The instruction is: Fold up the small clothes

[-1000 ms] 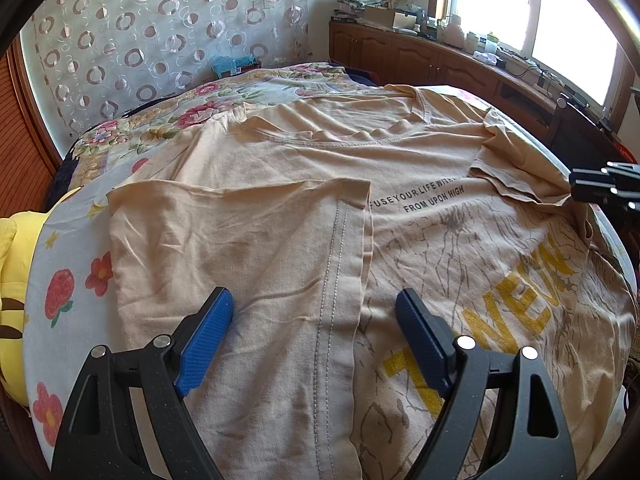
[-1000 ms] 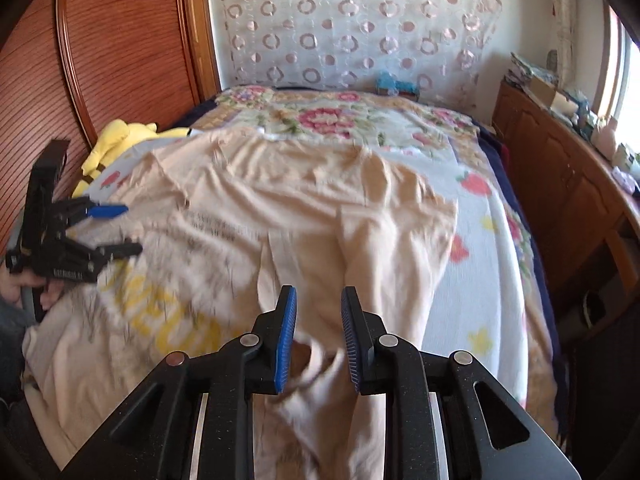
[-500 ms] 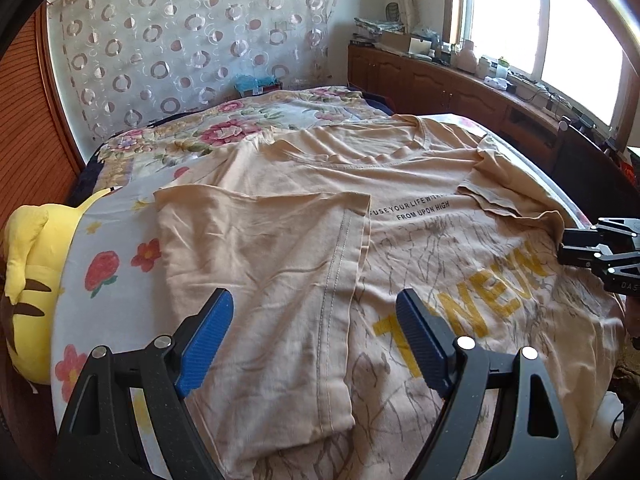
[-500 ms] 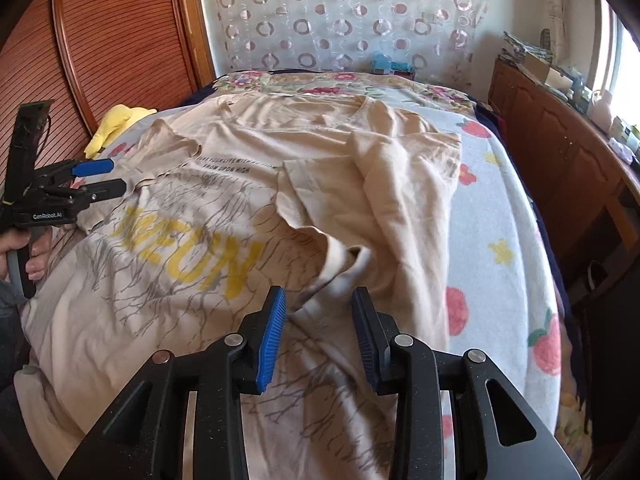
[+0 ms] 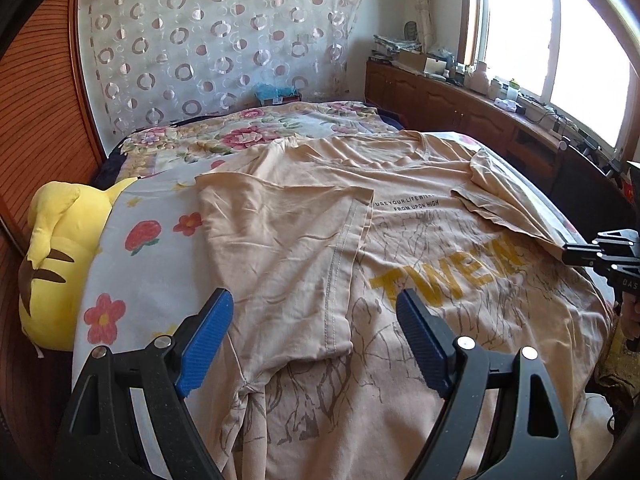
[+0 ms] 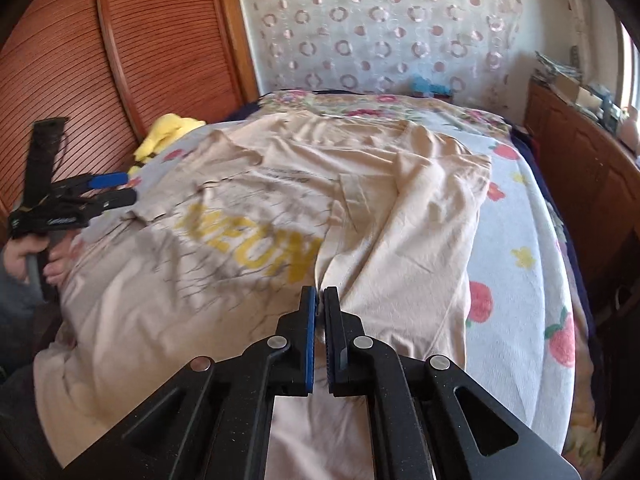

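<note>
Between the blue-padded fingers of the right gripper (image 6: 320, 304) a ridge of beige cloth is pinched: the jaws stand almost together, with only a sliver of fabric showing in the slit. That cloth belongs to the beige cotton T-shirt with yellow lettering (image 5: 440, 276), which lies spread face up across the flower-printed white bedsheet (image 5: 132, 264). Its long axis runs away from both tools toward the patterned curtain, collar at the far end. The pinch sits on the shirt's right side, where that side is already turned over the print in a loose, rumpled flap.

The left gripper (image 5: 316, 332) hovers just above the opposite side, its jaws wide apart and holding nothing. Directly ahead of it lies the left sleeve panel (image 5: 288, 248), folded inward with its stitched hem running lengthwise. A yellow plush toy (image 5: 60, 256) lies off the shirt's left edge, against the wooden headboard.

The coming move probably turns on the right tool, which alone has hold of the cloth and would carry it leftward across the lettering; the left tool is nearer the near hem.

A second ago the right jaws were partly open around the crumpled edge; now they have closed on it. The left tool has drawn back and stayed open.
</note>
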Available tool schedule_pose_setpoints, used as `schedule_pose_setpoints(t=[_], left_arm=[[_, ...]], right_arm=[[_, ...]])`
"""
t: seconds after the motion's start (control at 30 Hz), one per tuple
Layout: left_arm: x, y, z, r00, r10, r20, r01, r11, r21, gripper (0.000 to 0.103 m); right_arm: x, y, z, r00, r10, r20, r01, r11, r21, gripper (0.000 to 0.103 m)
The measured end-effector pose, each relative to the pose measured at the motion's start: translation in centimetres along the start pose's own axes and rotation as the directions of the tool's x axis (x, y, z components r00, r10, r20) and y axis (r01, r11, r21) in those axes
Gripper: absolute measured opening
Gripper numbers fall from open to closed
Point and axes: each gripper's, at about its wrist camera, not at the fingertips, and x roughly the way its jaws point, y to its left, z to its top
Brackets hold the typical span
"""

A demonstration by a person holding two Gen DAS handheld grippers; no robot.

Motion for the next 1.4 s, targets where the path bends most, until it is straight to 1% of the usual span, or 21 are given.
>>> schedule_pose_setpoints(t=[0.1, 0.17, 0.2, 0.27, 0.33, 0.37, 0.43, 0.47, 0.53, 0.57, 0.67, 0.73, 0.9, 0.97, 1.07, 1.17, 1.23, 1.3, 1.33, 1.37, 1.4], left_arm=[[0.2, -0.5, 0.7, 1.000, -0.029, 0.004, 0.029, 1.000, 0.000, 0.084], [0.3, -1.3, 1.4, 0.999, -0.043, 0.012, 0.043, 0.999, 0.019, 0.084], [0.3, -1.9, 1.9, 0.999, -0.050, 0.020, 0.050, 0.998, 0.036, 0.084], [0.5, -2.8, 2.7, 0.997, -0.068, 0.024, 0.067, 0.996, 0.059, 0.084], [0.9, -4.1, 3.7, 0.994, -0.107, 0.025, 0.105, 0.991, 0.086, 0.084], [1.2, -4.8, 4.2, 0.991, -0.134, 0.027, 0.130, 0.986, 0.099, 0.081], [2.0, -6.1, 5.0, 0.985, -0.171, 0.013, 0.168, 0.979, 0.114, 0.076], [2.5, -6.9, 5.4, 0.981, -0.196, 0.002, 0.194, 0.973, 0.121, 0.072], [3.8, -8.2, 6.0, 0.972, -0.235, -0.024, 0.236, 0.963, 0.130, 0.066], [4.5, -8.9, 6.4, 0.967, -0.251, -0.039, 0.254, 0.958, 0.135, 0.062], [6.8, -10.9, 7.3, 0.958, -0.275, -0.083, 0.285, 0.946, 0.155, 0.056], [8.0, -11.9, 7.7, 0.956, -0.275, -0.105, 0.290, 0.942, 0.169, 0.053], [11.4, -14.7, 8.9, 0.947, -0.279, -0.157, 0.306, 0.934, 0.186, 0.050], [12.6, -15.5, 9.3, 0.943, -0.285, -0.173, 0.315, 0.933, 0.177, 0.048], [14.1, -16.3, 9.7, 0.936, -0.290, -0.198, 0.323, 0.933, 0.160, 0.047], [15.2, -16.8, 9.7, 0.940, -0.266, -0.212, 0.302, 0.940, 0.158, 0.047], [15.2, -16.9, 9.7, 0.947, -0.251, -0.199, 0.286, 0.943, 0.170, 0.047], [15.1, -16.9, 9.6, 0.952, -0.239, -0.193, 0.275, 0.944, 0.184, 0.037], [15.1, -17.0, 9.6, 0.955, -0.227, -0.189, 0.263, 0.945, 0.194, 0.025], [15.1, -16.9, 9.6, 0.958, -0.219, -0.187, 0.255, 0.946, 0.200, 0.016], [15.0, -16.8, 9.6, 0.957, -0.220, -0.187, 0.256, 0.946, 0.200, 0.012]], right_arm=[[0.0, 0.5, -0.6, 0.999, -0.027, -0.038, 0.026, 0.999, -0.036, 0.004], [-0.2, 0.5, -0.9, 0.999, -0.034, -0.041, 0.032, 0.999, -0.042, 0.014], [-0.3, 0.4, -1.0, 0.998, -0.044, -0.042, 0.042, 0.998, -0.043, 0.016], [-0.6, 0.0, -0.9, 0.997, -0.071, -0.029, 0.070, 0.997, -0.039, 0.026], [-1.0, -0.4, -0.5, 0.995, -0.102, -0.008, 0.101, 0.995, -0.025, 0.032], [-1.2, -0.7, -0.5, 0.993, -0.120, 0.004, 0.120, 0.993, -0.014, 0.035], [-1.6, -1.4, -0.7, 0.987, -0.157, 0.020, 0.157, 0.987, 0.018, 0.035], [-1.6, -1.9, -0.9, 0.983, -0.181, 0.021, 0.180, 0.983, 0.037, 0.035], [-1.2, -2.9, -1.3, 0.972, -0.237, 0.006, 0.236, 0.969, 0.070, 0.035], [-0.9, -3.3, -1.6, 0.968, -0.252, -0.003, 0.251, 0.964, 0.084, 0.035], [0.1, -4.0, -2.2, 0.963, -0.267, -0.039, 0.270, 0.957, 0.104, 0.035], [0.5, -4.1, -2.5, 0.961, -0.270, -0.050, 0.274, 0.955, 0.112, 0.035], [0.5, -3.9, -2.5, 0.961, -0.275, -0.019, 0.276, 0.955, 0.112, 0.035], [0.3, -3.7, -2.7, 0.958, -0.287, -0.003, 0.285, 0.952, 0.107, 0.035], [0.0, -4.1, -3.1, 0.962, -0.272, 0.005, 0.269, 0.956, 0.119, 0.036], [0.1, -4.6, -3.4, 0.964, -0.266, 0.003, 0.264, 0.957, 0.123, 0.036], [0.1, -4.5, -3.5, 0.962, -0.272, 0.003, 0.270, 0.956, 0.117, 0.036], [0.1, -4.6, -3.4, 0.963, -0.269, 0.004, 0.267, 0.957, 0.117, 0.036], [0.1, -4.6, -3.4, 0.964, -0.267, 0.004, 0.264, 0.957, 0.118, 0.036], [0.1, -4.7, -3.4, 0.964, -0.266, 0.005, 0.263, 0.957, 0.118, 0.036], [0.1, -4.6, -3.4, 0.964, -0.266, 0.005, 0.264, 0.957, 0.118, 0.036]])
